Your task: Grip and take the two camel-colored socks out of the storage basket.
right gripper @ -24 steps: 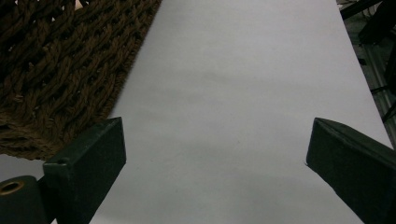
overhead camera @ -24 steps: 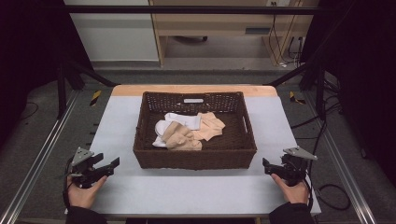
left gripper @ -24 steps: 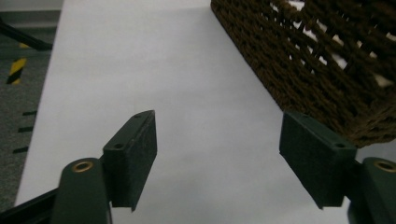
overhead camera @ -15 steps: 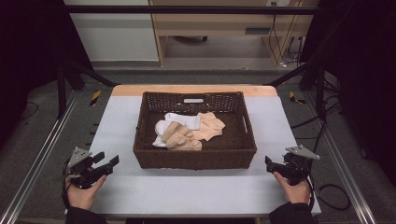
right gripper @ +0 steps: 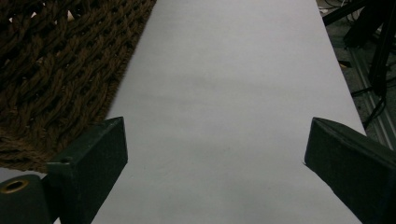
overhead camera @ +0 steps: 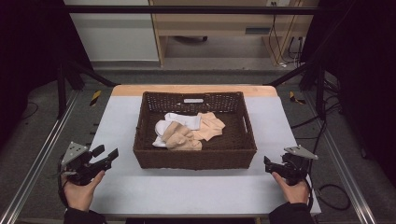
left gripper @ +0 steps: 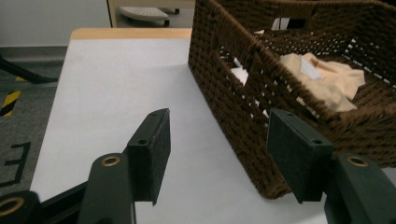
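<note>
One wicker basket (overhead camera: 194,158) sits mid-table, keeping the socks (overhead camera: 187,130) heaped together at its centre. Left gripper (overhead camera: 106,156) at eight o'clock and right gripper (overhead camera: 267,164) at four o'clock flank it, jaws apart and empty, seemingly ready to reach in.

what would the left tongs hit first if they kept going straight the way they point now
Probably the near left corner of the dark brown woven wicker basket: the open left tongs aim along the white table, their outer pad lined up with that corner. Depth is unclear.
</note>
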`<act>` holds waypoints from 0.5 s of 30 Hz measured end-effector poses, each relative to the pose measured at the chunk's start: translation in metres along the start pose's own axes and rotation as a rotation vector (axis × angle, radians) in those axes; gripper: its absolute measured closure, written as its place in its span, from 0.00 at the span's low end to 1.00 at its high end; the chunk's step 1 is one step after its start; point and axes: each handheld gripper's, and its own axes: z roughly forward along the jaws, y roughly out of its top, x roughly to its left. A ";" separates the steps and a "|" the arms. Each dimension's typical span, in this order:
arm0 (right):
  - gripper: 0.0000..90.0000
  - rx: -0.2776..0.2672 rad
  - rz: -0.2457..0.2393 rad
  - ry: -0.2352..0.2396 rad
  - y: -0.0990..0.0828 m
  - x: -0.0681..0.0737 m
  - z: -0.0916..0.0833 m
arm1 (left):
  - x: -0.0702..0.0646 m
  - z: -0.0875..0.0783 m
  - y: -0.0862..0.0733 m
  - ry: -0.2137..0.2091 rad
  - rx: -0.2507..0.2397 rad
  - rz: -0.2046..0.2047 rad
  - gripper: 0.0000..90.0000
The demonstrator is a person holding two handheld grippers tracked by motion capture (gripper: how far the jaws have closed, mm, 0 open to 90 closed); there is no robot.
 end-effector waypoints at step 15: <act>0.07 -0.010 -0.011 0.005 0.000 0.002 -0.001 | -0.017 0.001 0.037 -0.038 -0.090 -0.003 0.45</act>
